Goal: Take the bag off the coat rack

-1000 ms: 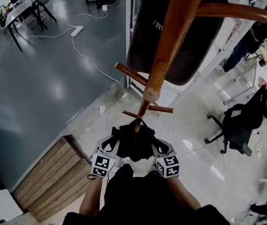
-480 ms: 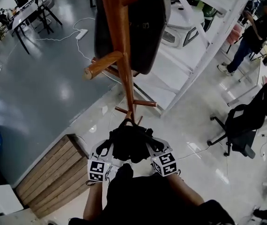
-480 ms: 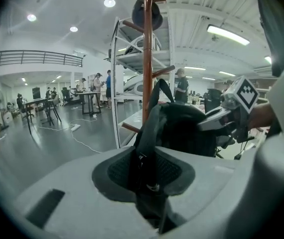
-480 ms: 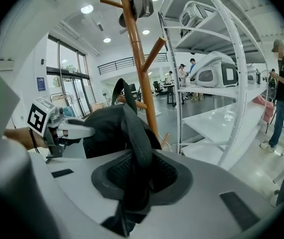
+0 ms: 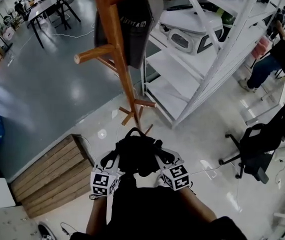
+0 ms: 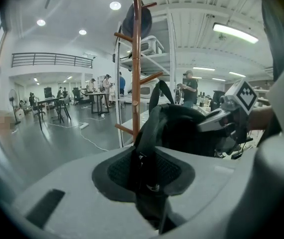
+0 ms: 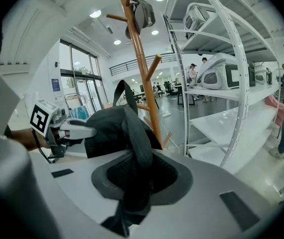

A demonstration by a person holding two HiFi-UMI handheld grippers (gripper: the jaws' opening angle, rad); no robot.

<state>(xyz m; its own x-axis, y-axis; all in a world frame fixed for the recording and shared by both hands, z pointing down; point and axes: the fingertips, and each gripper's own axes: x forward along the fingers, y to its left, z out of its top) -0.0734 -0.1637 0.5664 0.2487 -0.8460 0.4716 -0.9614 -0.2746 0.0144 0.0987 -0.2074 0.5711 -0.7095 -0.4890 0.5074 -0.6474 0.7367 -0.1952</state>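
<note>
The black bag [image 5: 137, 155] hangs in front of my chest, clear of the wooden coat rack [image 5: 118, 69]. My left gripper [image 5: 111, 158] is shut on a strap at the bag's left side, my right gripper [image 5: 165, 157] on a strap at its right. In the left gripper view the black strap [image 6: 146, 153] is pinched between the pads of the left gripper [image 6: 145, 177], with the bag [image 6: 184, 131] just beyond. The right gripper view shows the right gripper [image 7: 132, 183] clamped on a thick strap [image 7: 138, 146]. A dark garment [image 5: 132, 19] still hangs high on the rack.
White metal shelving [image 5: 202, 49] with equipment stands right of the rack. A wooden slatted platform [image 5: 47, 174] lies on the floor at my left. A black office chair [image 5: 262, 134] is at the right, a person [image 5: 275, 54] beyond it. Desks [image 5: 47, 4] stand far left.
The bag and both grippers have drawn back from the rack: its handle was at the low pegs, now it hangs free. The rack looks farther off in the head view.
</note>
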